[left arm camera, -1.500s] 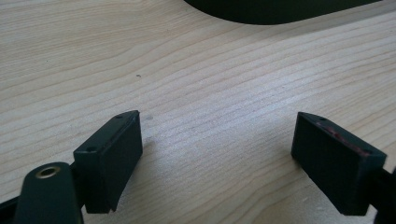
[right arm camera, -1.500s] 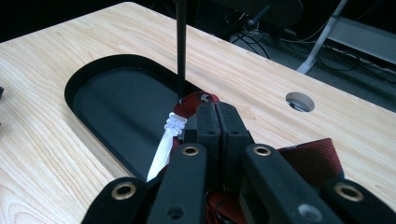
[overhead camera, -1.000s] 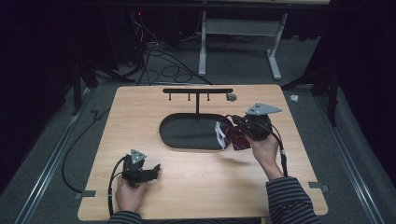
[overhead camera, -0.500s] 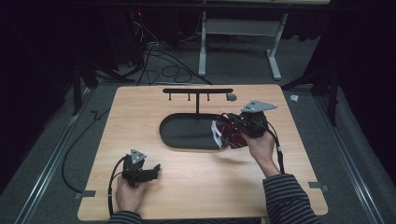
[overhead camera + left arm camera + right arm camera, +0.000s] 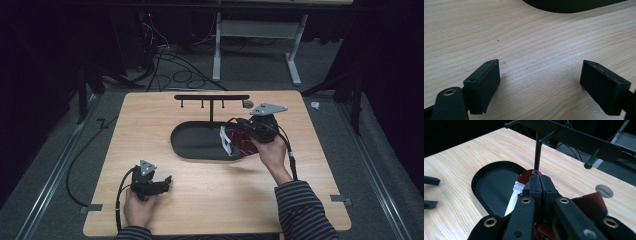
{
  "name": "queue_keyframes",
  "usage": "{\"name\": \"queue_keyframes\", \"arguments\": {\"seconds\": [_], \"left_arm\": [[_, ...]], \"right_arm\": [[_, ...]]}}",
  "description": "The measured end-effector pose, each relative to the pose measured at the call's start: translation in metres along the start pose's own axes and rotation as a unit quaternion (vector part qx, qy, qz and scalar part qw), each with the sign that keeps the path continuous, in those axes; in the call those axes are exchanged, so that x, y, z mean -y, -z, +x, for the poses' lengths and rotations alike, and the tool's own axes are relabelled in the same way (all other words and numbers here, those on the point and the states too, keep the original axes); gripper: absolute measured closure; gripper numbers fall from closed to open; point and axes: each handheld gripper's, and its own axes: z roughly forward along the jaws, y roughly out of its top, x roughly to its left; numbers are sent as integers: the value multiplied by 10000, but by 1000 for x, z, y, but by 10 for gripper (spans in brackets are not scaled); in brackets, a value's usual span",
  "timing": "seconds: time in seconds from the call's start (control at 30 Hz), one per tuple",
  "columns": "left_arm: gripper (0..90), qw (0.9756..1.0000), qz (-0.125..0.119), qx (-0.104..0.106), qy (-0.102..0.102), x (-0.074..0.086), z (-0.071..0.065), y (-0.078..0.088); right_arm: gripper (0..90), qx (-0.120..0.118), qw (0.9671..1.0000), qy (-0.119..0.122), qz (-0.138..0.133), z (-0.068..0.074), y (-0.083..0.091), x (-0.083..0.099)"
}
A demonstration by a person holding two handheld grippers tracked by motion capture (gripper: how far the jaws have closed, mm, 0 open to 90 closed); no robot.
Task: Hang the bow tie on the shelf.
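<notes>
My right gripper (image 5: 539, 185), jaws pressed tight on the red tie (image 5: 243, 141), had carried it from the black tray's (image 5: 195, 150) right edge toward the hook stand (image 5: 538, 152). My left gripper (image 5: 541, 82), jaws apart, stayed well short of the tray.

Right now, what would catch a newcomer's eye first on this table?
Probably the right gripper, shut on a dark red striped tie with a white strap, held above the right end of the black oval tray. Behind it stands a black rack with pegs. Near the front left, the left gripper rests open on the wooden table.
</notes>
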Motion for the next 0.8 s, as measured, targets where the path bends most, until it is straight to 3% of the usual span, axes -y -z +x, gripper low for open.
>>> {"name": "queue_keyframes", "arguments": {"seconds": [0.4,0.8], "left_arm": [[167,10000,-1,4,2,0,0,0],[168,10000,1,3,1,0,0,0]], "right_arm": [[900,-124,9999,-103,-53,4,-15,-13],[900,-77,9998,-135,-97,3,-25,-29]]}}
